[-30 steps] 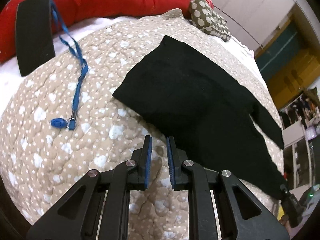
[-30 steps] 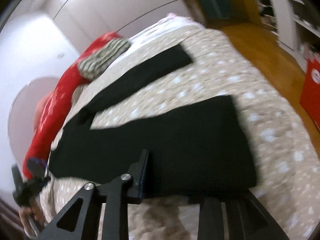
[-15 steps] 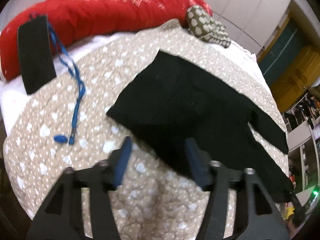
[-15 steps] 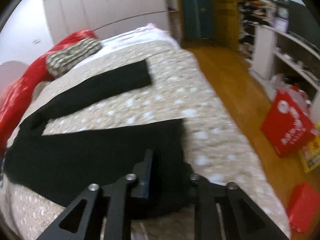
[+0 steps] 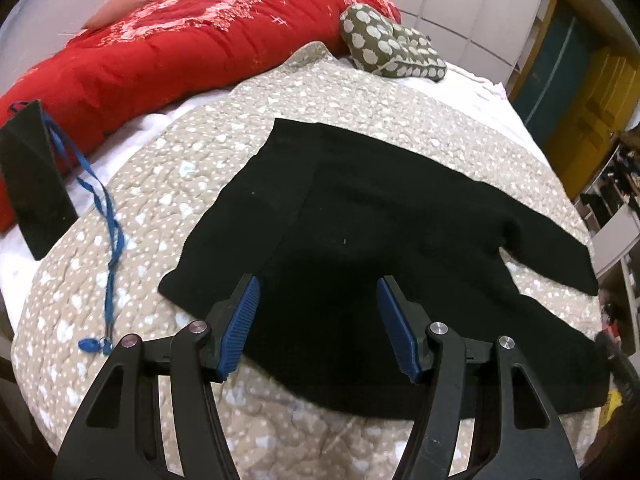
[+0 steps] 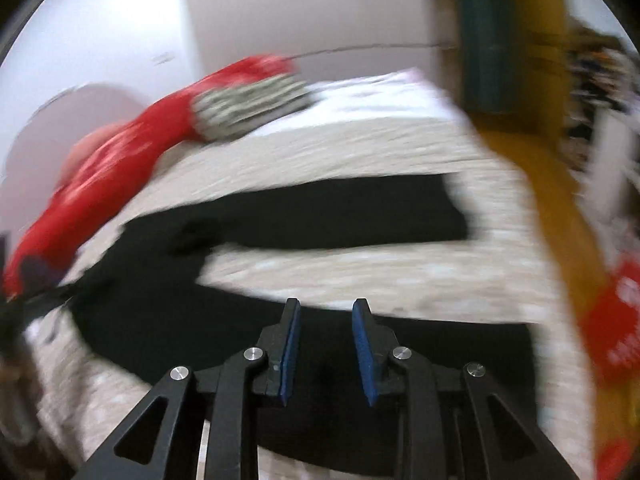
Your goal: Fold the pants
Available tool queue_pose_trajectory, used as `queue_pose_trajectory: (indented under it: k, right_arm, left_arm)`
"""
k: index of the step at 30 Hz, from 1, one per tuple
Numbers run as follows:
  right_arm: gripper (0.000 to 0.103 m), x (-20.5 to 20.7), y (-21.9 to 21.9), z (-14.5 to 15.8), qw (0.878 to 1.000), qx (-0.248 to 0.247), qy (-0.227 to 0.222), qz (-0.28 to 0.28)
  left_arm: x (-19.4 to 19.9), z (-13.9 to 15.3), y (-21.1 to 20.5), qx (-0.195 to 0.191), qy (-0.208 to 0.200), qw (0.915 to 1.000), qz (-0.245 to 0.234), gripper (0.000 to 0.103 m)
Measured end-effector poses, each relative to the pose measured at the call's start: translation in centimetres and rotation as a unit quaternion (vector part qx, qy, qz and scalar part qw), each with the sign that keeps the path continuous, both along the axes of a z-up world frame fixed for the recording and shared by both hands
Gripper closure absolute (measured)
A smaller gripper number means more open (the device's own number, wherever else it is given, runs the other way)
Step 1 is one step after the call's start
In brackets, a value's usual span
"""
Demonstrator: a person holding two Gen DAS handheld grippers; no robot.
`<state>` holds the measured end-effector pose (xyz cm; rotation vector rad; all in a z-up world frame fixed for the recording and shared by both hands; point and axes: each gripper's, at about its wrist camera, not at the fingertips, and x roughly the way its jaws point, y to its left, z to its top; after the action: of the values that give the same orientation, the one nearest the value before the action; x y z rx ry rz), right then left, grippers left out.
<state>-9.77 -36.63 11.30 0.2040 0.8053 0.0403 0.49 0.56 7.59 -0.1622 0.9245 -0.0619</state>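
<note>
Black pants (image 5: pixel 360 232) lie spread flat on a beige dotted quilt (image 5: pixel 160 208), waist toward the left, two legs apart toward the right. My left gripper (image 5: pixel 318 300) is open and empty, its blue-padded fingers over the waist part near the pants' front edge. In the blurred right wrist view the pants (image 6: pixel 320 212) lie with the far leg ahead and the near leg under my right gripper (image 6: pixel 326 320), which is open and holds nothing.
A red duvet (image 5: pixel 160 48) and a green patterned pillow (image 5: pixel 388 44) lie at the bed's far side. A black flat case (image 5: pixel 32 176) with a blue lanyard (image 5: pixel 108 232) lies left. Wooden floor (image 6: pixel 532 200) and a red bag (image 6: pixel 624 320) are right of the bed.
My left gripper opened wide from nearly shut and moved right over the pants' waist. My right gripper, shut on the pants' leg a second ago, has opened and swung; its view is blurred.
</note>
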Motion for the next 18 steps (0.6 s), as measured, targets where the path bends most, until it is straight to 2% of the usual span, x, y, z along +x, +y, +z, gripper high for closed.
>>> queue_pose_trajectory:
  k: [3, 6, 8, 11, 13, 18]
  right_arm:
    - [0.078, 2.5, 3.4, -2.7, 0.997, 0.024, 0.036, 0.065]
    - [0.077, 4.7, 5.8, -5.3, 0.992, 0.009, 0.074, 0.105]
    - [0.077, 5.8, 6.5, -4.7, 0.990, -0.010, 0.067, 0.120]
    - [0.073, 8.3, 6.8, -2.6, 0.989, -0.001, 0.046, 0.144]
    - [0.063, 11.2, 7.7, -1.5, 0.986, -0.009, 0.031, 0.167]
    - [0.062, 19.6, 10.6, -0.5, 0.977, -0.064, -0.011, 0.203]
  left_arm:
    - [0.9, -0.9, 0.2, 0.014, 0.008, 0.9998, 0.006, 0.042]
    - [2.1, -2.3, 0.9, 0.021, 0.033, 0.9992, 0.008, 0.042]
    - [2.8, -2.7, 1.4, 0.017, 0.039, 0.9991, 0.004, 0.038]
    - [3.7, -2.0, 1.6, 0.011, 0.033, 0.9994, 0.008, 0.038]
    - [4.4, -1.4, 1.5, 0.011, 0.022, 0.9996, 0.010, 0.038]
    - [6.2, -2.1, 0.7, 0.043, 0.033, 0.9984, 0.015, 0.038]
